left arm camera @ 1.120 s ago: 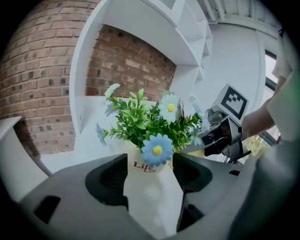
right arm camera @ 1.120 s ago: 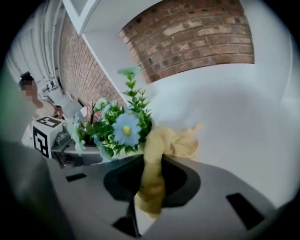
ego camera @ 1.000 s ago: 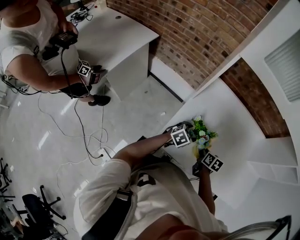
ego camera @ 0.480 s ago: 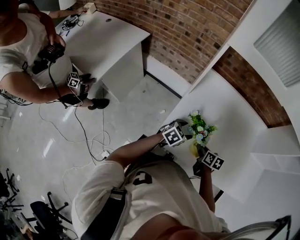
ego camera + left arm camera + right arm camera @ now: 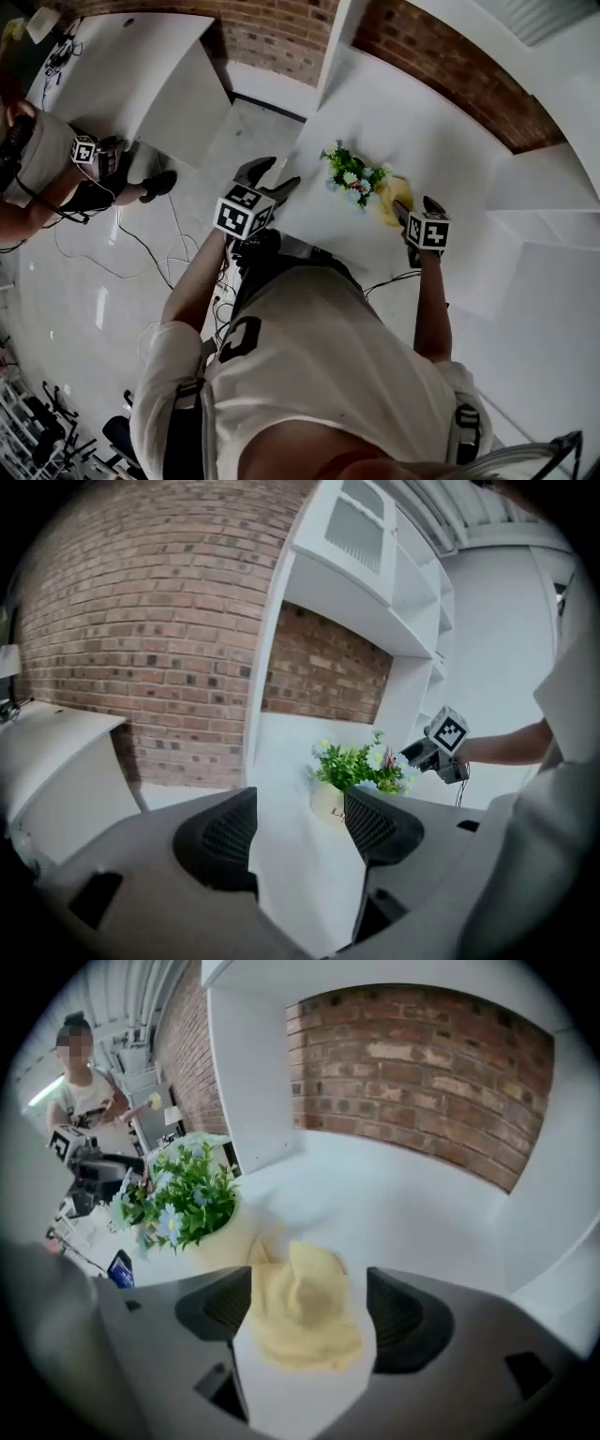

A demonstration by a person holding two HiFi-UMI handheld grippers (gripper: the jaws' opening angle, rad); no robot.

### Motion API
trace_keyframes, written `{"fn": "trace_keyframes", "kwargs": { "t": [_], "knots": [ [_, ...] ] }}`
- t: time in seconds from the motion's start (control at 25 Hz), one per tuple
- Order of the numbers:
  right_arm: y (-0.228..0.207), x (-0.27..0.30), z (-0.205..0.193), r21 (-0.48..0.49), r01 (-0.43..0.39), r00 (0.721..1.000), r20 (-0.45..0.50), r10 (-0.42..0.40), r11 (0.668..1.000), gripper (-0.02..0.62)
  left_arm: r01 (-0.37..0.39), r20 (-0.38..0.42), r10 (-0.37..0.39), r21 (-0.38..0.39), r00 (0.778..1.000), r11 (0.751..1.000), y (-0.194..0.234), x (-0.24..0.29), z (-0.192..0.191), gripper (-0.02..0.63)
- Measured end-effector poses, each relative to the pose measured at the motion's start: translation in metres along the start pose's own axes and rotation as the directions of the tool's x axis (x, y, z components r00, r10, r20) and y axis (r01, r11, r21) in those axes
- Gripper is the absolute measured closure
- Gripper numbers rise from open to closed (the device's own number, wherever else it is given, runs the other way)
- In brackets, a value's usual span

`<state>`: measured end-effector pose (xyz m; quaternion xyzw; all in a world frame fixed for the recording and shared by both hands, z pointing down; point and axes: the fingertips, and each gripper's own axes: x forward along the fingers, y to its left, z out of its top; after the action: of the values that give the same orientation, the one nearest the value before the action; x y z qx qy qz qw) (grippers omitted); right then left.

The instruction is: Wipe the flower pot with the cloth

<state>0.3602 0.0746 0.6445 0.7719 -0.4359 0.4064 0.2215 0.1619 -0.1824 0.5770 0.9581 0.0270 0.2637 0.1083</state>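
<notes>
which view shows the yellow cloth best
The right gripper view: the yellow cloth lies crumpled, close up, on the white surface beside the flower pot. The head view shows the cloth only as a small yellow patch by the flowers; the left gripper view does not show it.

Flower pot (image 5: 330,804), centre of the left gripper view: dark lettering on the cream side, beginning with what looked like "L". The rest was cut off by a jaw and could not be read.

Cubes on the left gripper (image 5: 269,176) and right gripper (image 5: 415,206), head view: black-and-white square code markers, no letters.
</notes>
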Motion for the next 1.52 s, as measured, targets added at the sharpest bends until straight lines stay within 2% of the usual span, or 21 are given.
{"fn": "trace_keyframes", "kwargs": {
  "t": [0.08,0.16,0.24,0.28,0.32,0.36,0.4,0.44,0.52,0.6,0.76,0.84,1.0,1.12,1.32,1.52],
  "knots": [
    [-0.022,0.001,0.005,-0.018,0.003,1.0,0.031,-0.003,1.0,0.223,-0.04,0.02,0.041,-0.052,0.999,0.998,0.007,-0.007,-0.003,0.316],
    [-0.039,-0.007,0.033,0.04,-0.021,0.988,0.156,0.014,0.999,0.222,-0.068,0.057,0.072,-0.077,0.996,0.995,0.014,-0.017,0.003,0.36],
    [-0.032,-0.03,0.068,0.077,-0.131,0.949,0.298,0.103,0.988,0.223,-0.112,0.095,0.122,-0.103,0.988,0.988,0.017,-0.037,0.005,0.429],
    [-0.018,-0.046,0.084,0.058,-0.212,0.917,0.356,0.178,0.975,0.236,-0.141,0.109,0.154,-0.118,0.982,0.983,0.016,-0.05,0.006,0.476],
    [0.0,-0.062,0.098,0.02,-0.298,0.877,0.4,0.266,0.954,0.301,-0.172,0.121,0.188,-0.133,0.975,0.976,0.015,-0.063,0.005,0.532],
    [0.021,-0.078,0.111,-0.028,-0.38,0.83,0.431,0.354,0.924,0.437,-0.203,0.13,0.223,-0.148,0.966,0.968,0.014,-0.075,0.002,0.553],
    [0.042,-0.091,0.121,-0.076,-0.454,0.78,0.448,0.437,0.888,0.532,-0.232,0.135,0.255,-0.163,0.957,0.959,0.012,-0.084,-0.002,0.568],
    [0.063,-0.1,0.128,-0.119,-0.517,0.733,0.451,0.51,0.848,0.574,-0.257,0.137,0.282,-0.176,0.95,0.95,0.01,-0.093,-0.008,0.575],
    [0.103,-0.108,0.13,-0.184,-0.614,0.659,0.417,0.626,0.768,0.584,-0.293,0.137,0.323,-0.2,0.937,0.935,0.002,-0.107,-0.019,0.584],
    [0.138,-0.113,0.124,-0.224,-0.682,0.602,0.369,0.708,0.696,0.584,-0.311,0.14,0.347,-0.227,0.927,0.923,-0.009,-0.119,-0.029,0.584],
    [0.198,-0.13,0.11,-0.239,-0.783,0.496,0.316,0.809,0.574,0.584,-0.307,0.16,0.36,-0.282,0.919,0.909,-0.022,-0.138,-0.041,0.585],
    [0.226,-0.14,0.107,-0.238,-0.817,0.447,0.315,0.837,0.526,0.584,-0.29,0.174,0.352,-0.304,0.92,0.908,-0.021,-0.148,-0.046,0.585],
    [0.264,-0.155,0.104,-0.204,-0.864,0.388,0.312,0.867,0.46,0.584,-0.262,0.187,0.331,-0.317,0.925,0.911,-0.021,-0.156,-0.049,0.586],
    [0.304,-0.171,0.092,-0.191,-0.885,0.358,0.303,0.883,0.424,0.584,-0.222,0.174,0.282,-0.297,0.944,0.929,-0.034,-0.168,-0.066,0.584],
    [0.389,-0.186,0.074,-0.208,-0.895,0.341,0.25,0.906,0.395,0.584,-0.107,0.178,0.158,-0.265,0.971,0.958,-0.056,-0.201,-0.091,0.586],
    [0.449,-0.198,0.051,-0.221,-0.901,0.334,0.196,0.922,0.373,0.584,-0.059,0.178,0.108,-0.259,0.978,0.964,-0.055,-0.234,-0.106,0.586]
  ]
}}
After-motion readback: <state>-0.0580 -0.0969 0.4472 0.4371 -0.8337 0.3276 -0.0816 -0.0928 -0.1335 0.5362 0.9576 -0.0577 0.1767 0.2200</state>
